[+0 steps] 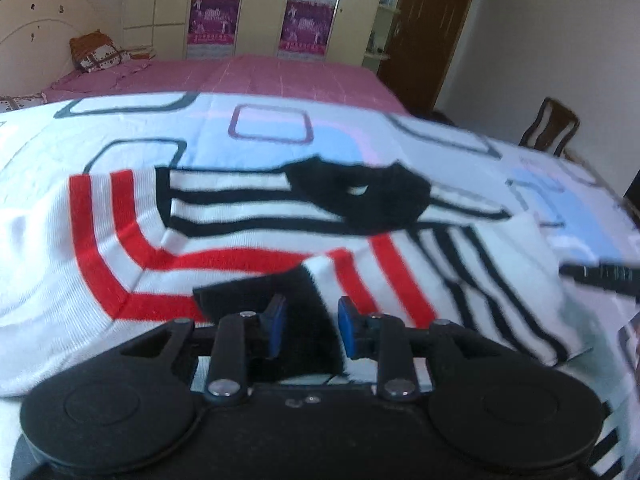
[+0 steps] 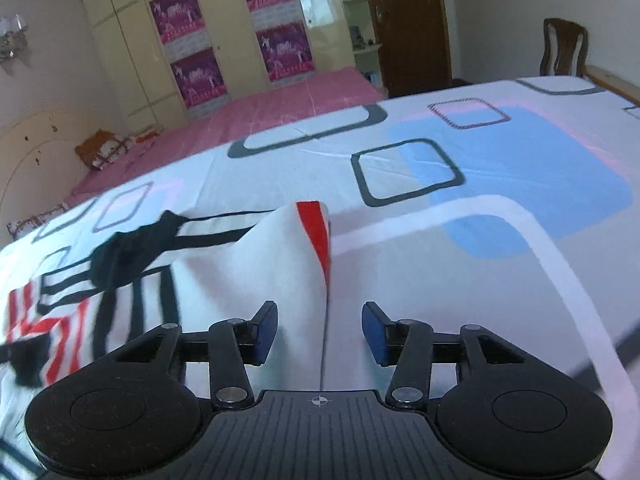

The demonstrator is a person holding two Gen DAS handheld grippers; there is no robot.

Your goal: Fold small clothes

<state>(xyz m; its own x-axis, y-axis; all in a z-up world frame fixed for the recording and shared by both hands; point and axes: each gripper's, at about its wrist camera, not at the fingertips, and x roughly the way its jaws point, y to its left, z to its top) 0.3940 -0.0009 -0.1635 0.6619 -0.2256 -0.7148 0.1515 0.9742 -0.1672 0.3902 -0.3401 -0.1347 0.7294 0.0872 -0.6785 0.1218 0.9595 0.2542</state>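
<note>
The sweater (image 1: 248, 240) lies flat on the patterned sheet (image 2: 460, 168). Left tongs (image 1: 311, 326), partly open, straddle its black cuff (image 1: 296, 300). Right tongs (image 2: 320, 330), at its three o'clock, gape, gripping nothing.

Left gripper (image 1: 311, 326): seen from its own wrist camera, angled downward, both black linkage arms symmetrical about the centre line. Blue pads (image 1: 347, 334) stand a modest gap apart, not pressing together; dark fabric lies in the gap between them, and contact between pads and fabric cannot be confirmed. Right gripper (image 2: 319, 332): also angled downward, linkages intact and evenly spread. Its blue pads (image 2: 372, 334) stand clearly wider apart than the left pair; a raised fold of cloth sits between them, nearer the left-hand finger, with the right-hand pad clear of it. The tip of the right gripper's fingers shows, blurred, at the right edge of the left wrist view
</note>
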